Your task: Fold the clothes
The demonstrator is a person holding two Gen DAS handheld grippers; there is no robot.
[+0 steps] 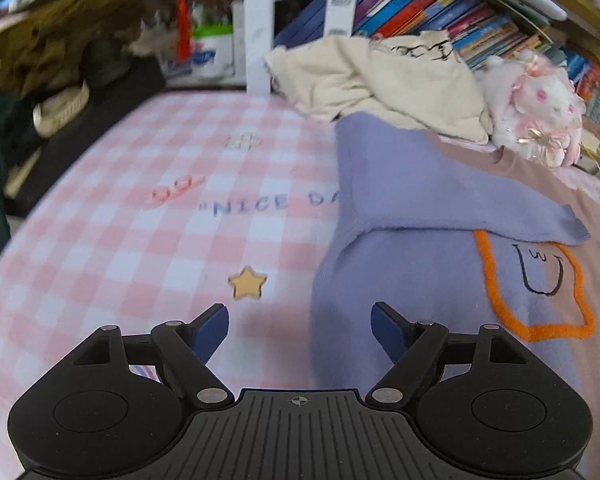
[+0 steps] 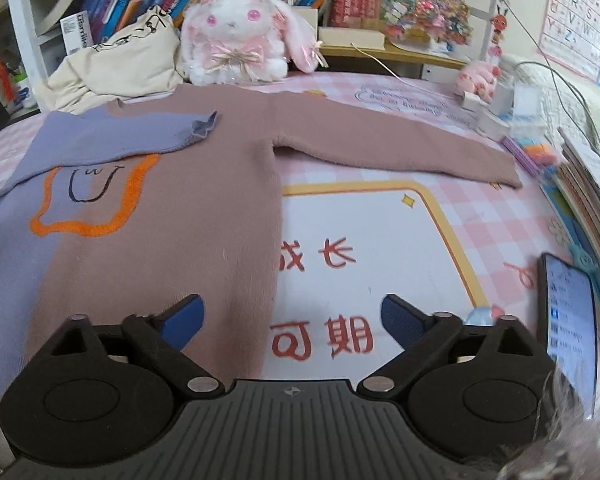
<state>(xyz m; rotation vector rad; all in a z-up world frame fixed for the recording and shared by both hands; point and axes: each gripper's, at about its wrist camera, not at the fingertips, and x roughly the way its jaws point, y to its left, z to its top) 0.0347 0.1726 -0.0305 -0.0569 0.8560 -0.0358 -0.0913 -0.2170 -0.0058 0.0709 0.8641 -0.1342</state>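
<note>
A sweater, half lilac and half dusty pink with an orange-outlined patch, lies flat on the pink checked bed cover (image 2: 172,248). Its lilac sleeve (image 2: 132,136) is folded across the chest. Its pink sleeve (image 2: 400,148) stretches out to the right. In the left wrist view the sweater's lilac side (image 1: 412,280) fills the right half. My left gripper (image 1: 300,328) is open and empty above the sweater's left edge. My right gripper (image 2: 292,320) is open and empty above the sweater's right hem edge.
A cream garment (image 2: 116,68) and a plush bunny (image 2: 236,28) lie at the back by bookshelves. A phone (image 2: 572,320), stacked books (image 2: 592,192) and small boxes (image 2: 492,120) sit along the right side. Dark clothes (image 1: 40,80) are piled at the far left.
</note>
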